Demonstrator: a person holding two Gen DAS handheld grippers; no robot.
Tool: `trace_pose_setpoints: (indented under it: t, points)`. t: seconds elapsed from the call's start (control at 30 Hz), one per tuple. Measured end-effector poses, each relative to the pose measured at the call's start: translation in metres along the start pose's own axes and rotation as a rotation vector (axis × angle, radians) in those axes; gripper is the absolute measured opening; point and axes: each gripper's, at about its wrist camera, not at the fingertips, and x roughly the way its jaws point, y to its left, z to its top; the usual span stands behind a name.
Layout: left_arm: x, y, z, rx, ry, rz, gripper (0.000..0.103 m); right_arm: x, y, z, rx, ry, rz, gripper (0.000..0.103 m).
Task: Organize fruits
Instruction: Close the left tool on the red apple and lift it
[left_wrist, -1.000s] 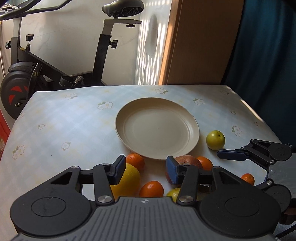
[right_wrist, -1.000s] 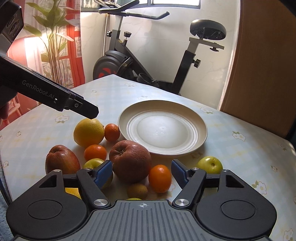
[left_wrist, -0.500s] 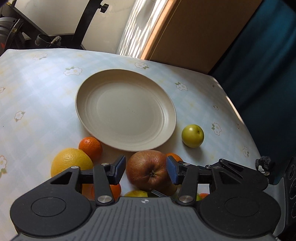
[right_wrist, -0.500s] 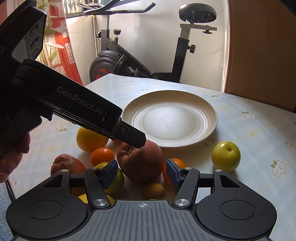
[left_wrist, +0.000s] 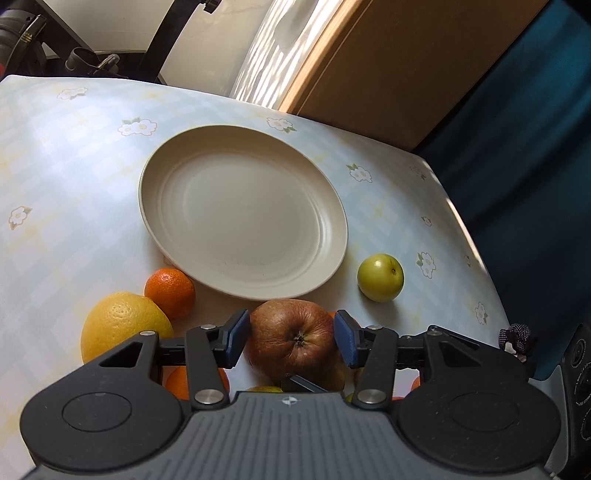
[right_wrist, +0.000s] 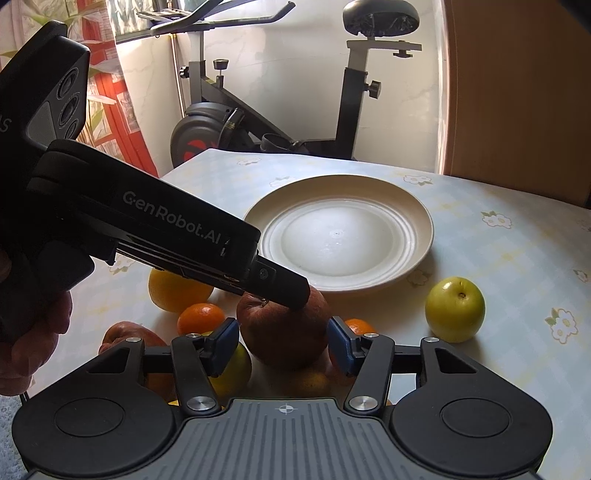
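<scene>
A wrinkled red-brown apple (left_wrist: 293, 341) lies on the table just in front of an empty cream plate (left_wrist: 207, 177). My left gripper (left_wrist: 290, 338) is open, its blue pads either side of this apple from above. My right gripper (right_wrist: 282, 341) is open too, with the same apple (right_wrist: 284, 336) between its pads. The left gripper's body (right_wrist: 147, 229) crosses the right wrist view with its tip over the apple. A green apple (left_wrist: 380, 277) lies right of the plate.
A large yellow citrus (left_wrist: 123, 325), tangerines (left_wrist: 170, 293), a second red apple (right_wrist: 122, 334) and a yellow-green fruit (right_wrist: 232, 369) crowd the near table. An exercise bike (right_wrist: 280, 110) stands behind the table. The table's right edge (left_wrist: 480, 258) borders a dark curtain.
My left gripper has swung right and down over the wrinkled apple, which now sits between its pads. My right gripper has moved forward so the same apple is between its pads.
</scene>
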Motion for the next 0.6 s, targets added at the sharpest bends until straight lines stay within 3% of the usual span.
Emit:
trace_pose_setpoints:
  t: [0.27,0.43,0.6]
  points:
    - [0.002,0.001,0.002,0.009,0.009,-0.007,0.053,0.004,0.003,0.007,-0.08,0.027,0.0,0.054]
    - [0.001,0.004,0.003,0.004,0.018,-0.021,0.053,0.013,0.009,0.015,-0.194,0.078,0.022,0.054]
    - [0.001,0.008,0.002,-0.013,0.025,-0.037,0.052,0.017,0.006,0.021,-0.202,0.11,0.05,0.055]
